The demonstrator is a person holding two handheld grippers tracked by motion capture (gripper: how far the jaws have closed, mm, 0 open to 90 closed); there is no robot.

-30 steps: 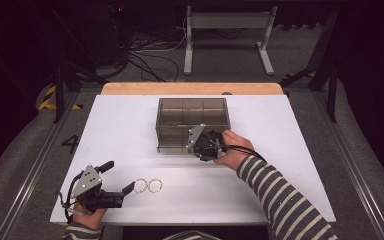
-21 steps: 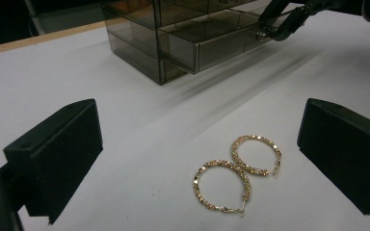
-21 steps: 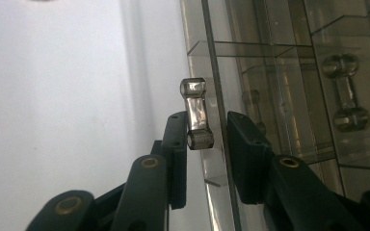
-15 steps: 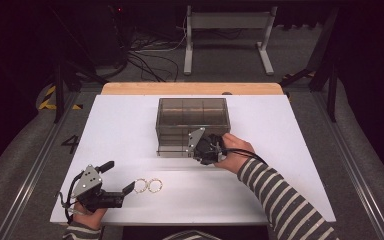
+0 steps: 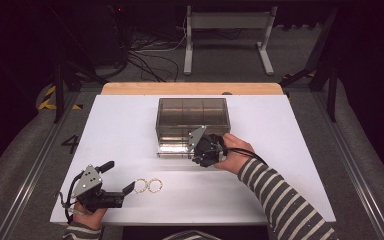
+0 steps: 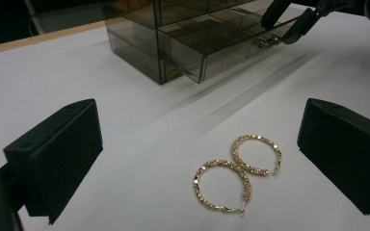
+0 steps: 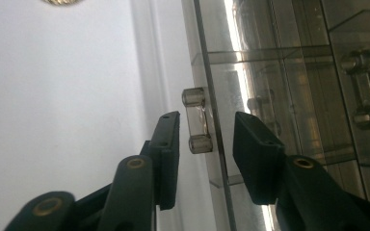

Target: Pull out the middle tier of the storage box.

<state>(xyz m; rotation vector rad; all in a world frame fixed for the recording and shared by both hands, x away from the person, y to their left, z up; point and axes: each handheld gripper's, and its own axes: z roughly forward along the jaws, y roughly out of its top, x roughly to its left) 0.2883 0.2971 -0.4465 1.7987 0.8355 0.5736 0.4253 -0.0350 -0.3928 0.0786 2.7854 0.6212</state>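
Observation:
Two gold hoop earrings [image 5: 141, 186] [image 5: 155, 185] lie side by side on the white table [image 5: 280, 150], near its front. My left gripper [image 5: 119, 176] rests just left of them, open; in the left gripper view the hoops [image 6: 221, 185] [image 6: 256, 154] lie between and ahead of its spread jaws [image 6: 200, 130]. A smoky clear drawer box [image 5: 192, 117] stands mid-table, its lower left drawer [image 5: 172, 147] pulled out a little. My right gripper [image 5: 196, 156] is at that drawer's front. Its jaws [image 7: 207, 120] have just been opening and straddle the clear handle [image 7: 196, 120] without pressing on it.
A wooden strip [image 5: 190, 88] runs along the table's far edge. Beyond it are a metal stand [image 5: 227, 35] and loose cables [image 5: 150, 50] on the dark floor. The person's striped sleeve [image 5: 280, 200] crosses the table's right front.

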